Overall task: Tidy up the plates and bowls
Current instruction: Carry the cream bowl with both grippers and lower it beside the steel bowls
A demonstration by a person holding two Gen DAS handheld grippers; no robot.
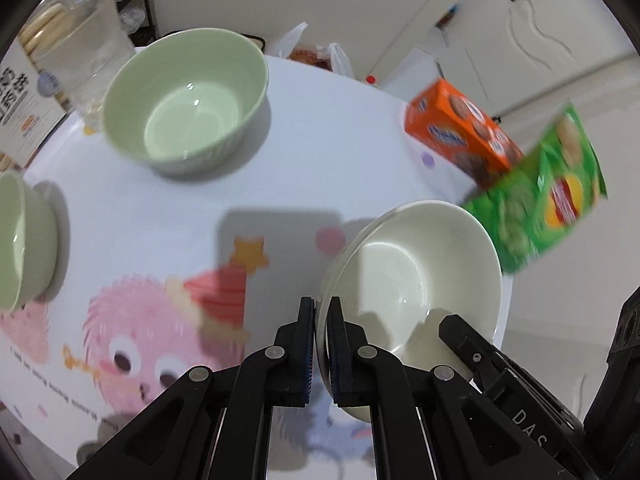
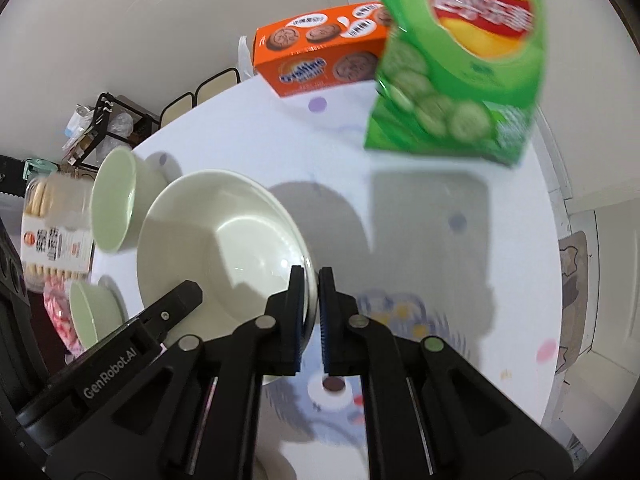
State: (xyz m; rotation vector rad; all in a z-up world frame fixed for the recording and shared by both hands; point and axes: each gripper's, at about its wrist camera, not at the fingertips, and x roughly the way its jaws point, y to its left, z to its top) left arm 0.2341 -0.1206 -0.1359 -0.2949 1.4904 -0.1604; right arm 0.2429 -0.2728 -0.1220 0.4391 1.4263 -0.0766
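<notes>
— Cartoon-printed tablecloth [image 1: 168,240] on a round table, snacks crowding the far edge: an orange biscuit box [image 1: 464,132] and a green crisp bag [image 1: 548,192]. See the cream bowl [image 1: 416,280]?

— Yes — it looks lifted off the cloth, tilted, with its shadow lying clear of it. Both tools have it by the rim.

— Right. The left gripper [image 1: 320,344] is pinched on one side of the rim, pads pressed together with only the thin wall between them. The right gripper [image 2: 310,316] pinches the opposite edge the same way.

— Glazed ceramic, I'd guess. Stiff, fairly heavy, slick under those pads, and it would chip if dropped.

— Hence two grips on opposite sides, I think; one pinch alone would let it swing.

— And the green bowls?

— One large green bowl [image 1: 188,100] sits well apart toward the back, a second green bowl [image 1: 24,240] at the left edge. Both rest upright on the cloth, untouched.
</notes>
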